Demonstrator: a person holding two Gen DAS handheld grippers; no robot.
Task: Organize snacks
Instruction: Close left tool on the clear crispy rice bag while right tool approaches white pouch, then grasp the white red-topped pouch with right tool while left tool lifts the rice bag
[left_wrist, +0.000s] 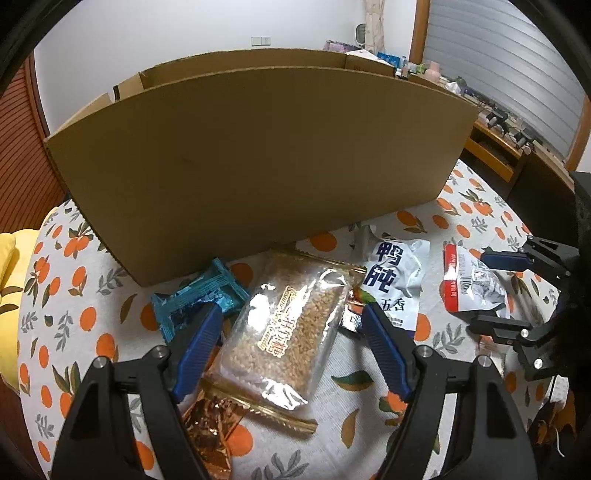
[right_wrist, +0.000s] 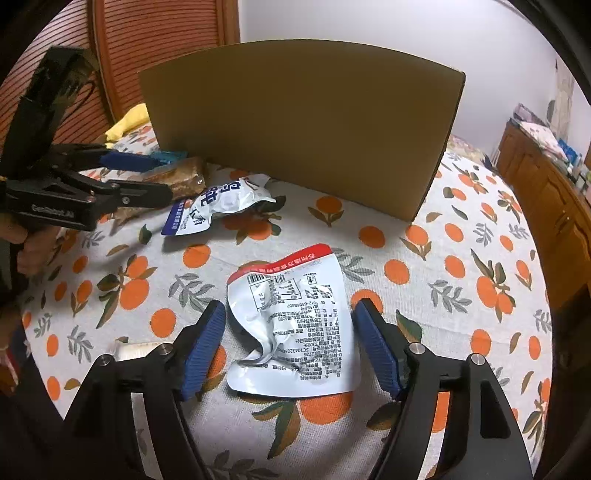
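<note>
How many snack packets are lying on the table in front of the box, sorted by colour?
White and blue pouch: 1
White and red pouch: 1
Clear packet with gold edges: 1
Teal packet: 1
Copper foil packet: 1
Total: 5, plus one partly hidden wrapper under the white and blue pouch.

Dim, warm indoor light, bluish cast. Hard glare on the clear sesame-candy packet (left_wrist: 284, 328) in front of the cardboard box (left_wrist: 258, 162); soft shadows beneath it. Box edges bow from fisheye; black vignette at corners. Focus fairly sharp.
</note>
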